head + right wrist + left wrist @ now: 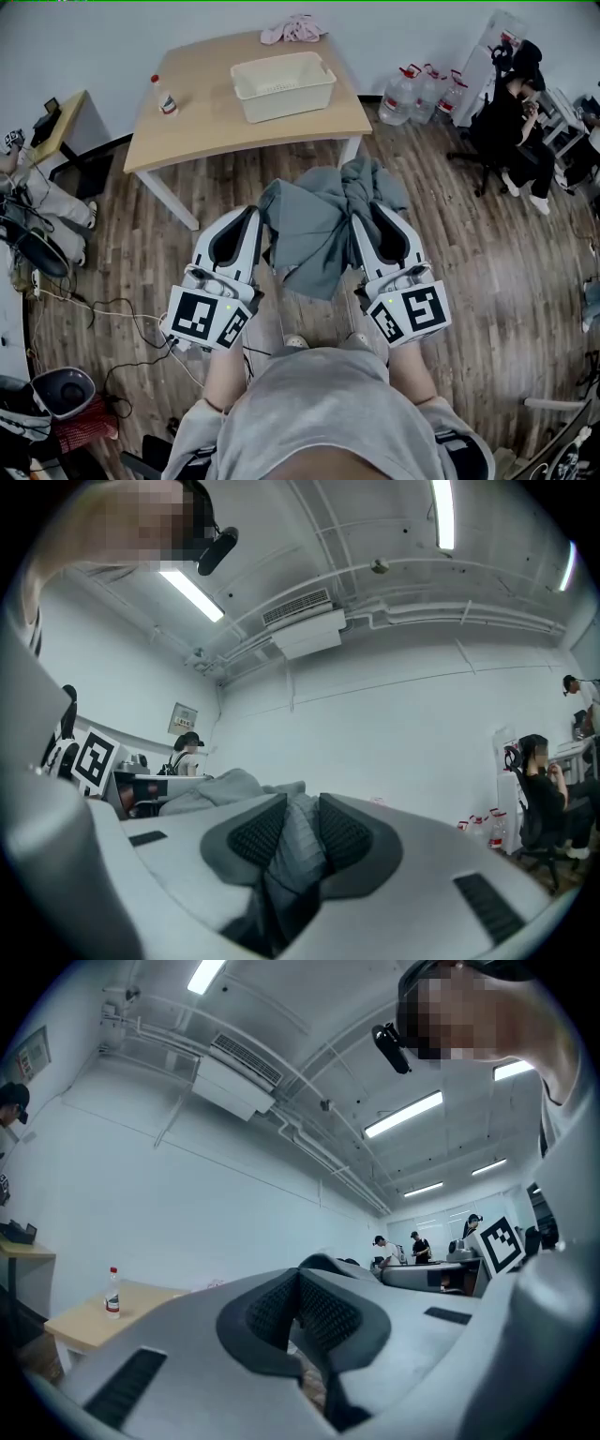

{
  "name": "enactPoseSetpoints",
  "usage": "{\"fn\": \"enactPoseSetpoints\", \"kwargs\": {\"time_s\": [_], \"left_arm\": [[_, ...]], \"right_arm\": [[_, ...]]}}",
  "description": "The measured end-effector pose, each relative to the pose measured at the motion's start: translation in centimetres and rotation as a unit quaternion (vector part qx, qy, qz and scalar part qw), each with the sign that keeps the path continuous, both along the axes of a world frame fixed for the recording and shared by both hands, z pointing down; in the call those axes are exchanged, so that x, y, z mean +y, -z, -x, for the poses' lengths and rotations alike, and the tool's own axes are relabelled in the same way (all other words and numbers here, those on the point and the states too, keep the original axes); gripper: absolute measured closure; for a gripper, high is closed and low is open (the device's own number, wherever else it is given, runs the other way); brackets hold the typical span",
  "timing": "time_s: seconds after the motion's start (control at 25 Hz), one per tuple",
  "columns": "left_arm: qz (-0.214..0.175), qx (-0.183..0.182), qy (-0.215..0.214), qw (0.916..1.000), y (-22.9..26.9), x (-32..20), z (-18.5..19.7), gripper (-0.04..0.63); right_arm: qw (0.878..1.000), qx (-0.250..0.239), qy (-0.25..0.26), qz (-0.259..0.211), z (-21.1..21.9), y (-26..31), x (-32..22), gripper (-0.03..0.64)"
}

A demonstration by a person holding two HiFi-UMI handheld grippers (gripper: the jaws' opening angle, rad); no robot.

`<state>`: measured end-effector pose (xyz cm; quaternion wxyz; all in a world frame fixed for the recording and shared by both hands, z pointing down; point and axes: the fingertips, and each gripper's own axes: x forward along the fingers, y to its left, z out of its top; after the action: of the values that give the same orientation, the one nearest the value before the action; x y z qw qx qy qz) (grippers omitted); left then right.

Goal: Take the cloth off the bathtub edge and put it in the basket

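A grey cloth [314,225] hangs spread between my two grippers, over the wooden floor in front of the table. My right gripper [367,208] is shut on it, and in the right gripper view a fold of the cloth [302,836] sits pinched between the dark pads. The left gripper [255,214] has its jaws together at the cloth's left corner, with only a sliver of fabric showing between the pads in the left gripper view. The white basket [281,84] stands empty on the wooden table [216,127] ahead. No bathtub is in view.
On the table, a small bottle [164,97] stands to the left and a pink cloth [292,28] lies at the far edge. Water jugs [417,94] stand right of the table. A person sits on a chair [511,127] at far right, and cables [103,309] trail at left.
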<state>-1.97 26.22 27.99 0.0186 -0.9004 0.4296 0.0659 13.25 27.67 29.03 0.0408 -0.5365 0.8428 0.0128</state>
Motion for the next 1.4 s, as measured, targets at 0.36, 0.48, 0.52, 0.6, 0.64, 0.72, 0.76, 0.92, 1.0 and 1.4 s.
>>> {"fn": "enactPoseSetpoints", "kwargs": {"time_s": [0.36,0.48,0.52,0.6,0.64,0.72,0.76,0.92,1.0,1.4], "left_arm": [[0.009,0.004,-0.002,1.0,-0.1,-1.9,1.8,0.595],[0.01,0.002,0.001,0.9999,-0.4,-2.9,1.7,0.595],[0.011,0.001,0.003,0.9999,-0.5,-3.4,1.7,0.595],[0.011,0.001,0.008,0.9999,-0.5,-4.7,1.5,0.595],[0.011,0.001,0.011,0.9999,-0.5,-5.4,1.5,0.595],[0.012,-0.001,0.018,0.9998,-0.4,-7.0,1.2,0.595],[0.012,-0.002,0.02,0.9997,-0.4,-7.8,0.9,0.595],[0.009,-0.002,0.033,0.9994,-0.3,-11.2,-0.1,0.595],[0.008,0.0,0.04,0.9992,-0.1,-12.9,-0.7,0.595],[-0.002,-0.004,0.066,0.9978,0.4,-19.9,-4.4,0.595]], "right_arm": [[1.0,-0.023,-0.012,0.01,0.7,0.1,-1.4,0.5],[1.0,-0.022,-0.016,0.012,0.3,-0.2,-2.5,0.5],[1.0,-0.021,-0.016,0.011,0.2,-0.3,-3.1,0.5],[1.0,-0.019,-0.013,0.011,-0.1,-0.4,-4.5,0.5],[1.0,-0.019,-0.01,0.011,-0.2,-0.4,-5.3,0.502],[1.0,-0.02,-0.003,0.012,-0.5,-0.4,-7.1,0.502],[1.0,-0.021,0.001,0.012,-0.6,-0.4,-8.0,0.502],[1.0,-0.019,0.018,0.006,-1.2,-0.3,-12.0,0.502],[0.999,-0.018,0.028,0.004,-1.7,0.0,-13.9,0.502],[0.998,-0.018,0.058,-0.008,-5.0,0.6,-21.8,0.503]]}}
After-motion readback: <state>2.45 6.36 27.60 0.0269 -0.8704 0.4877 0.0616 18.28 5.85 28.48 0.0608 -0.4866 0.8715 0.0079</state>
